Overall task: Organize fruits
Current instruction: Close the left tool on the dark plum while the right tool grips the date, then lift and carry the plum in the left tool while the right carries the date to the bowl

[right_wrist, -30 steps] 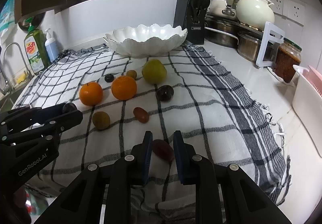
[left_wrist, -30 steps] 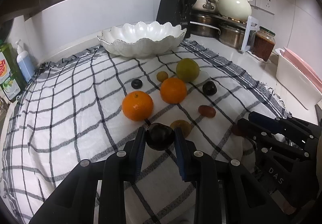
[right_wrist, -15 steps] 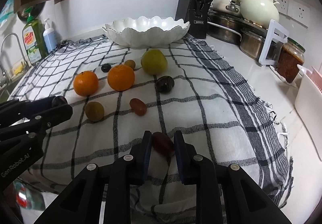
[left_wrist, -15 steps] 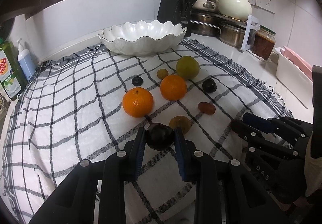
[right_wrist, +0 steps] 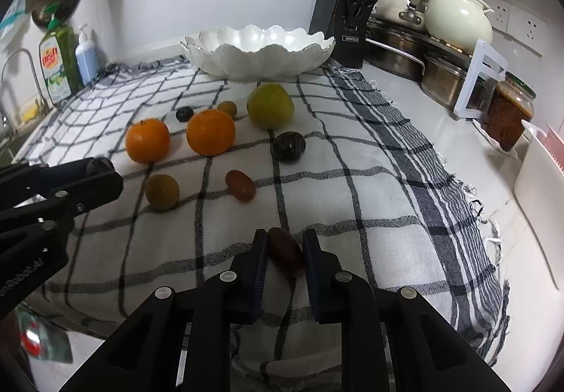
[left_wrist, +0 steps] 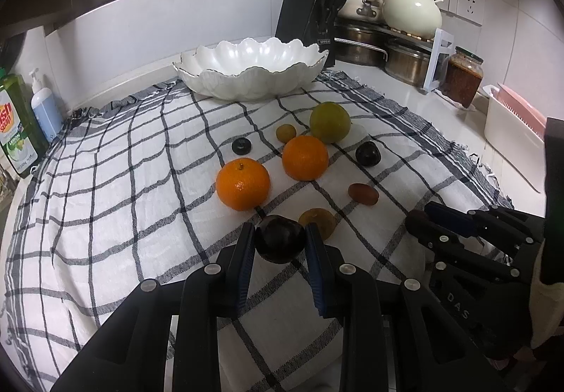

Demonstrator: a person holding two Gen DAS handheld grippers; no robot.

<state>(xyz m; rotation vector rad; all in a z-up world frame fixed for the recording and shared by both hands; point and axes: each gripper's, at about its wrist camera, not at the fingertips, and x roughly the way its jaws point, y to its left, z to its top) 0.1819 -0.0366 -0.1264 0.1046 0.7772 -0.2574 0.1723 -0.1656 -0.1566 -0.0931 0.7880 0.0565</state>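
My left gripper point(left_wrist: 280, 244) is shut on a dark plum point(left_wrist: 279, 238) and holds it above the checked cloth point(left_wrist: 123, 180). My right gripper point(right_wrist: 284, 251) is shut on a reddish-brown oblong fruit point(right_wrist: 286, 252) near the cloth's front. On the cloth lie two oranges point(left_wrist: 243, 184) point(left_wrist: 305, 157), a green fruit point(left_wrist: 330, 122), a dark plum point(left_wrist: 367, 154), a reddish fruit point(left_wrist: 363, 194), two small yellowish fruits point(left_wrist: 318, 221) point(left_wrist: 285, 132) and a small dark fruit point(left_wrist: 241, 147). A white scalloped bowl point(left_wrist: 252, 69) stands empty at the back; it also shows in the right wrist view point(right_wrist: 259, 52).
A knife block point(left_wrist: 310, 22), pots point(left_wrist: 405, 61), a cream pot point(left_wrist: 412, 13) and a jar point(left_wrist: 461, 76) stand at the back right. A white rack point(left_wrist: 511, 142) is at the right. Soap bottles point(left_wrist: 21, 124) stand at the left by the sink.
Both grippers have risen a little with their fruits and moved slightly forward. The fruits on the cloth have not moved.
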